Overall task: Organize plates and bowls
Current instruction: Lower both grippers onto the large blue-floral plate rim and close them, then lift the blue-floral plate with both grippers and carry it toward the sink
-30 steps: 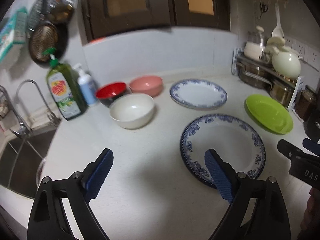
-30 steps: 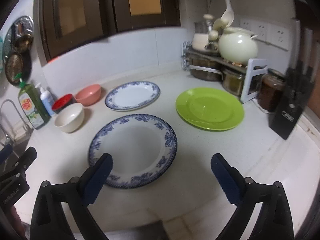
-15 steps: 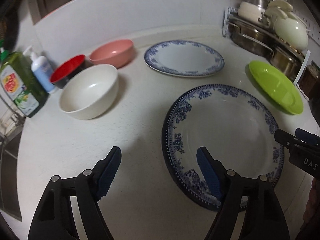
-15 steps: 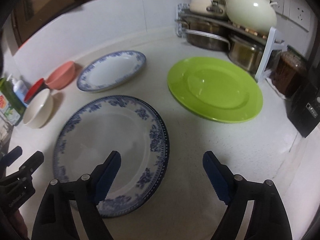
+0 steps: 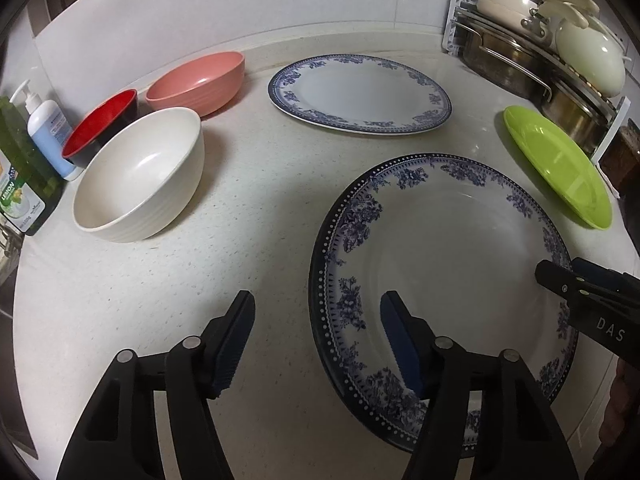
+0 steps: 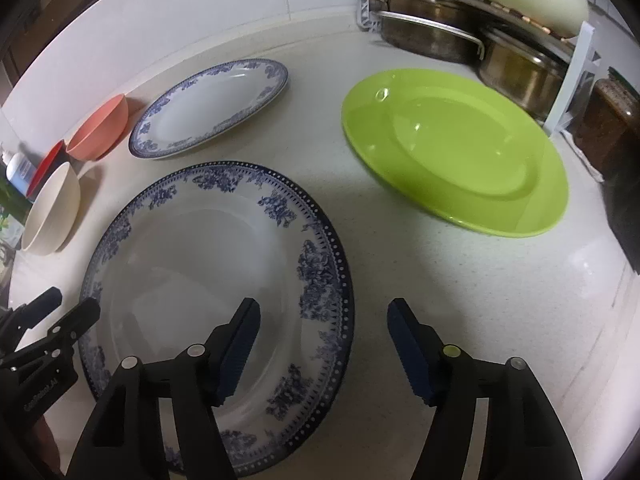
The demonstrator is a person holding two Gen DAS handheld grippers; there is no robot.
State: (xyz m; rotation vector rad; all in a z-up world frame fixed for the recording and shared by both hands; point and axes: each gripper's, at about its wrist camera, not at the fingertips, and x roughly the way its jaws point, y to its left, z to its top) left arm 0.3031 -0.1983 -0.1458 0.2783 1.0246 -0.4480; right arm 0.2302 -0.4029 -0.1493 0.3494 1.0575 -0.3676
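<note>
Blue-rimmed white floral plate [image 5: 448, 264]: both rims exposed; left gripper [image 5: 316, 312] and right gripper [image 6: 322, 320] straddle opposite edges, half-open, closing, not touching.

Black plastic left gripper [image 5: 318, 314] and right gripper [image 6: 323, 320]: ridged blue pads, silver rivets, white lettering on their arms.

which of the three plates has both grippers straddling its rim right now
The near blue-patterned plate with the dotted dark rim. The smaller blue plate and the green plate lie farther back, away from both.
</note>
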